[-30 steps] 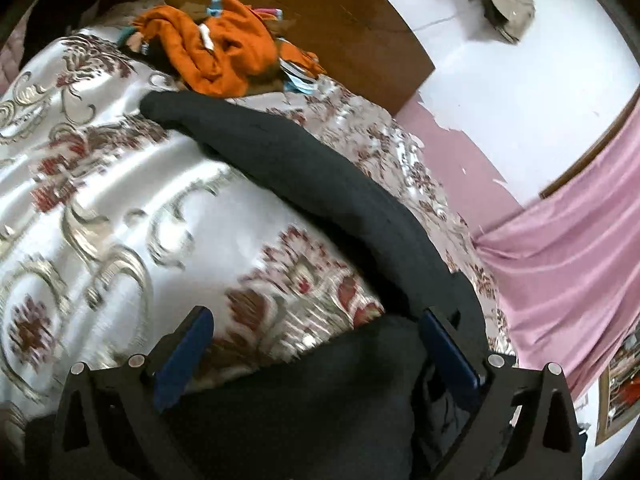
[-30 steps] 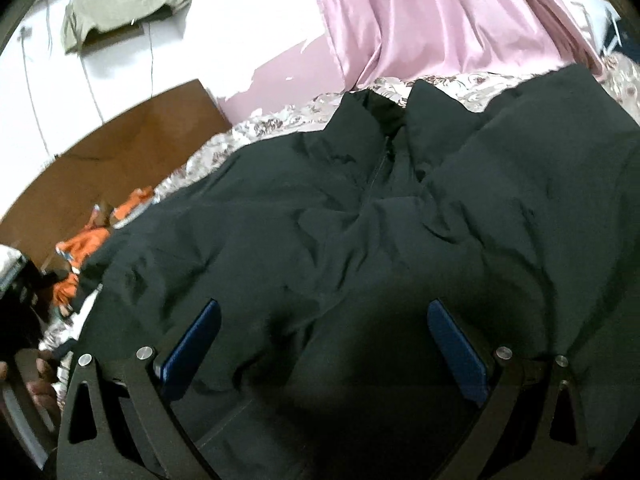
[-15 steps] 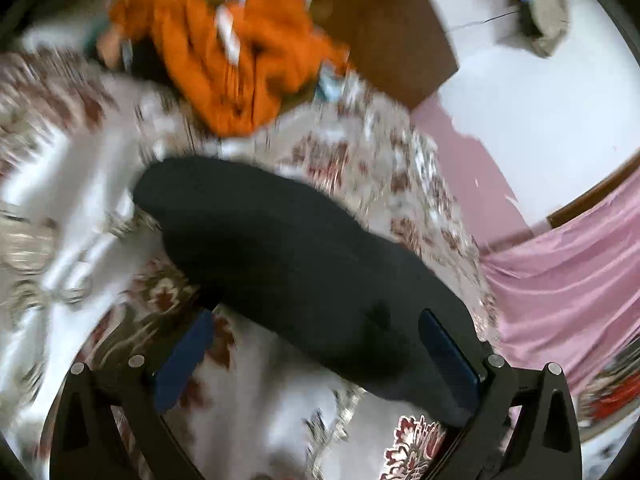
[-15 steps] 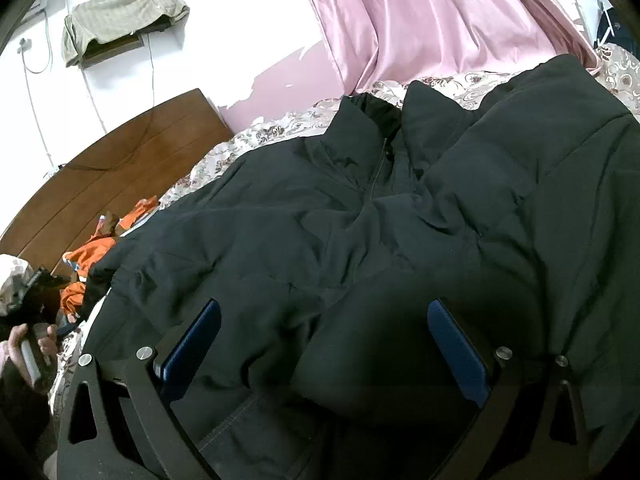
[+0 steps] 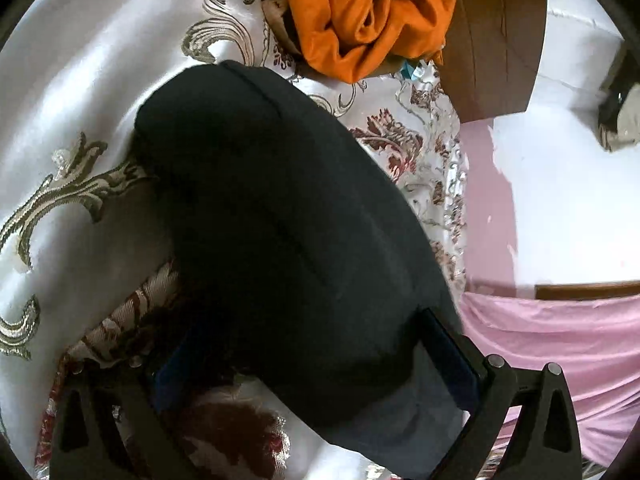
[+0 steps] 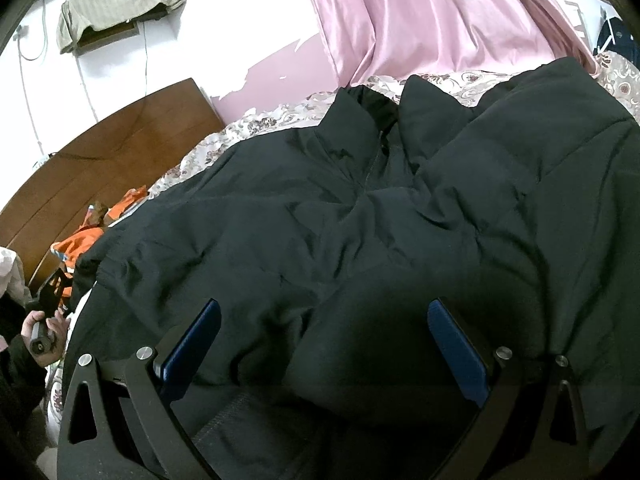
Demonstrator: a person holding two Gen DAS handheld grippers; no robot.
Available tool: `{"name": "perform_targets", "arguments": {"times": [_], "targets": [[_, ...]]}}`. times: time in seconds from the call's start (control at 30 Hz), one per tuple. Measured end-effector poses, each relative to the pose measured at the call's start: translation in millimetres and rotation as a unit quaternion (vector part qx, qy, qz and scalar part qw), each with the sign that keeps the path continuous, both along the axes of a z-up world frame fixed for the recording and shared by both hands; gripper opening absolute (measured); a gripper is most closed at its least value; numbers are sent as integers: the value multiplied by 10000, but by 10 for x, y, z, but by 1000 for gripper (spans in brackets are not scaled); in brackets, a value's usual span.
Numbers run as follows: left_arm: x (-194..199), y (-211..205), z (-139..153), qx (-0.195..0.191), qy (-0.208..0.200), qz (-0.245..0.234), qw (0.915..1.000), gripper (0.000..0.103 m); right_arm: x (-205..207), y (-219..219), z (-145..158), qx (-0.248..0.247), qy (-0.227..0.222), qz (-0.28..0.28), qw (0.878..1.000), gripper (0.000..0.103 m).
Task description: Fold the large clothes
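The left tongs (image 5: 316, 364) now straddle the black sleeve (image 5: 280, 216) of the jacket, their blue pads spread wide on either side of it and not yet pinching. A second ago these tongs sat back by the jacket's body with the sleeve stretching far away across the bed (image 5: 80, 92); since then they have travelled out along it, so the cuff end fills the view and the orange clothes (image 5: 372, 12) by the wooden headboard (image 5: 496, 40) loom close. That suggests a reach for the sleeve, ready to bring it in over the body as a first fold.

Further right, the black jacket (image 6: 360, 220) lies front-up on the patterned bed, its collar toward the pink curtain (image 6: 420, 16) and its zip line running toward the camera. The right tongs (image 6: 324, 344) hang open low over the jacket's near part, gripping nothing, much as they did a second ago. At that view's left edge a hand (image 6: 44, 324) holds the other tool out by the sleeve end. The jacket is otherwise unfolded, so the task looks barely begun.
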State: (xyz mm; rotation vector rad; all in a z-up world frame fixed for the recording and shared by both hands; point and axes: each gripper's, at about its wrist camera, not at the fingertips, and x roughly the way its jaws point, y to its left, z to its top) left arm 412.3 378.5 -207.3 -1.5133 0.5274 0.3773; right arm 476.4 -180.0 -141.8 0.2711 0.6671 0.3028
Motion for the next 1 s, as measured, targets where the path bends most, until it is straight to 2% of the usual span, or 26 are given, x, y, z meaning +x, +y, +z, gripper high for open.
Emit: {"name": "perform_targets", "arguments": {"times": [0.03,0.07,0.1,0.13,0.17,0.2,0.23,0.27,0.37,0.47,0.53,0.6,0.63,0.73,0.8,0.9,0.93,1.0], "targets": [[-25,6,7,-20,-19,80,10000,94,8,-3,5,-5,0,-2,10000,102],[-62,13,18,-15,-6,183,9998,78,11,-2,6,-9,-2,-6,10000,102],[-76,11,35,30,-24,216,9998,70,6,0,-1,-11,3,-5,10000,102],[-74,7,79,157,-34,184,9997,50,6,-1,-3,-17,9,-3,10000,102],[-72,26,125,284,-7,142,9995,37,18,2,1,-49,27,-13,10000,102],[-79,20,193,454,10,123,9989,31,18,11,-4,-68,33,-17,10000,102],[-86,-7,317,760,56,122,9970,21,25,22,-2,-103,40,-24,9999,102],[-102,-17,418,998,77,111,9949,15,33,23,4,-128,44,-27,9999,102],[-144,-110,831,1852,76,70,9827,10,32,15,2,-97,29,-26,9999,102],[-130,-265,1383,2788,-127,-166,9601,10,24,-9,-2,-24,-6,-24,10000,101],[-132,-410,1704,3346,-276,-404,9411,10,14,-16,-3,7,-38,-38,10000,101],[-71,-616,2063,3981,-437,-689,9137,10,-10,-16,-11,34,-71,-63,9999,101],[-55,-772,2256,4328,-532,-835,8960,10,-32,-30,1,50,-123,-110,9999,101],[-6,-1152,2644,4915,-855,-1158,8589,10,-166,-106,62,115,-419,-421,9982,101],[25,-1507,2893,5301,-1058,-1415,8293,10,-270,-197,96,283,-608,-617,9958,101],[158,-2103,3138,5879,-1125,-1974,7764,10,-447,-386,125,712,-876,-942,9891,101],[182,-2270,3177,6012,-1140,-2136,7615,10,-490,-439,127,856,-931,-996,9870,101],[216,-2688,3231,6308,-1253,-2515,7233,10,-554,-520,117,1139,-1013,-1006,9832,101]]}}
